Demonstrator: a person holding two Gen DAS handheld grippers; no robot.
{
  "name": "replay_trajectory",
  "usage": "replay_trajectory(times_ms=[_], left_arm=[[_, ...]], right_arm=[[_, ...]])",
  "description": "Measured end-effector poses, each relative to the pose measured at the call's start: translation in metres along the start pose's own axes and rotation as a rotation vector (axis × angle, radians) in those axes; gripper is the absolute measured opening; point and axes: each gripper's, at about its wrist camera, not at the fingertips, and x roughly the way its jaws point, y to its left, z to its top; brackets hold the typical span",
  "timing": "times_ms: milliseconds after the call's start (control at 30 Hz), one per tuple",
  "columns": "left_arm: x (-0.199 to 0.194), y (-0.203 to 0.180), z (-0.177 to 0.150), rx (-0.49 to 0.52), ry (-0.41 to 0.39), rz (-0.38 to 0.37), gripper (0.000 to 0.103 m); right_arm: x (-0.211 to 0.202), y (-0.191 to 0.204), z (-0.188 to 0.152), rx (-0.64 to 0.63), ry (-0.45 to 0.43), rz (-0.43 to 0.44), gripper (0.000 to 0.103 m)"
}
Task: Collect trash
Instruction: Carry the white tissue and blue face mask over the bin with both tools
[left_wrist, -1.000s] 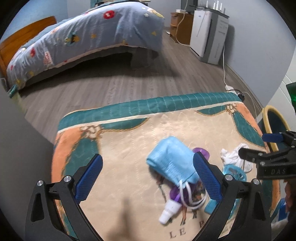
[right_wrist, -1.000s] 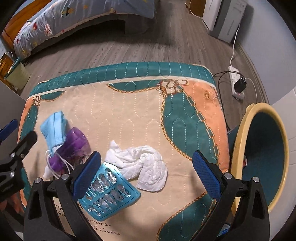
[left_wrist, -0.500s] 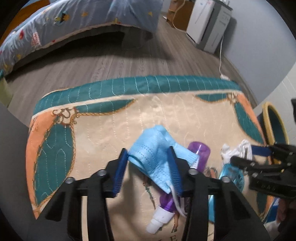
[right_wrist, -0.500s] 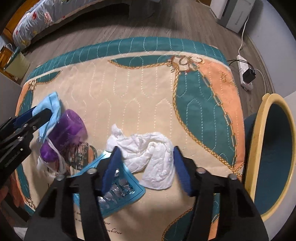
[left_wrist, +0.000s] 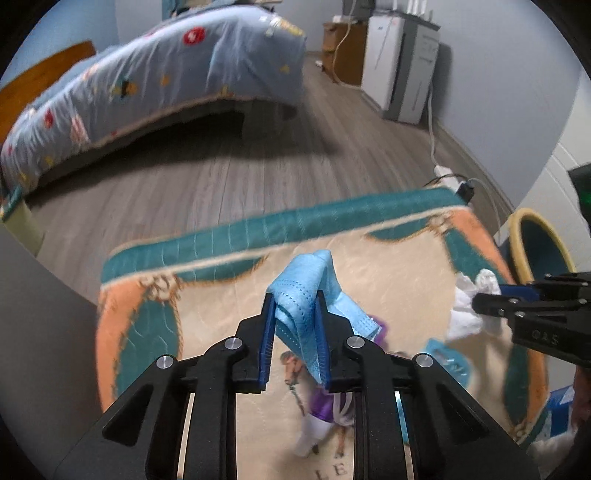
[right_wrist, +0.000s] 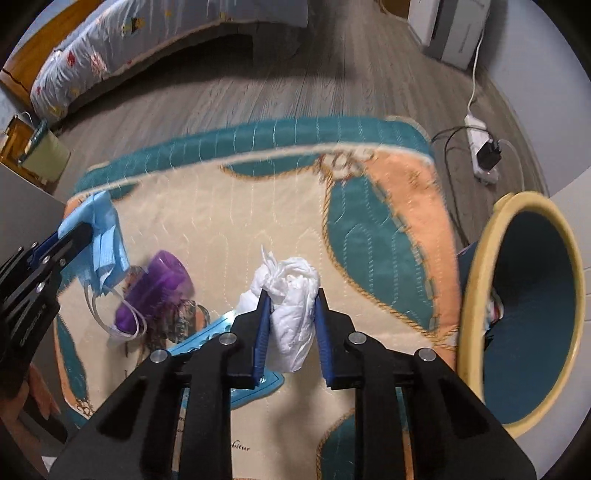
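Left gripper (left_wrist: 295, 306) jaws clamp the blue face mask (left_wrist: 306, 291); right gripper (right_wrist: 290, 306) jaws clamp the white tissue wad (right_wrist: 291, 295), w/ purple bottle (right_wrist: 155, 284) left, yellow-rimmed bin (right_wrist: 476, 295) right.

Light-blue mask (left_wrist: 303, 291), white tissue (right_wrist: 293, 314) (teal-and-orange quilted mat (right_wrist: 369, 229))

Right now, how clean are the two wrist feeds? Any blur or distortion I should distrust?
Left wrist view: motion blur smears the quilted mat and floor, while the left gripper and its blue mask stay sharp. Right wrist view: milder blur along the mat's far edge; the right gripper and white tissue are crisp. Both: fisheye bends edges, dark vignette corners, bin rim stretched.
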Motion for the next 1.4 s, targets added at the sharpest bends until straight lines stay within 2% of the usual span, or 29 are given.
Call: replay_trajectory(times_ms=[300, 500, 567, 667, 867, 1033, 1200, 1400], left_arm=[[-0.092, -0.038, 0.034, 0.065, -0.124, -0.056, 0.021], [-0.128, -0.058, 0.035, 0.164, -0.15, -0.024, 0.021], [-0.129, -0.059, 0.031, 0.163, -0.163, -0.024, 0.021], [-0.115, -0.06, 0.026, 0.112, -0.134, -0.08, 0.021], [-0.105, -0.082, 0.033, 0.166, -0.136, -0.1, 0.021], [-0.089, -0.109, 0.043, 0.165, -0.112, -0.185, 0.021], [-0.085, -0.152, 0.047, 0.25, -0.129, -0.222, 0.021], [-0.085, -0.189, 0.051, 0.304, -0.151, -0.255, 0.021]], right_arm=[[-0.065, -0.025, 0.0, 0.068, -0.124, 0.045, 0.022], [-0.086, -0.054, -0.008, 0.144, -0.162, 0.057, 0.022], [-0.089, -0.059, -0.01, 0.159, -0.163, 0.05, 0.022], [-0.095, -0.067, -0.012, 0.176, -0.184, 0.044, 0.022], [-0.107, -0.088, -0.013, 0.214, -0.212, 0.033, 0.022], [-0.117, -0.103, -0.022, 0.202, -0.247, -0.042, 0.022], [-0.12, -0.129, -0.035, 0.243, -0.255, -0.064, 0.022], [-0.135, -0.164, -0.044, 0.246, -0.291, -0.138, 0.022]])
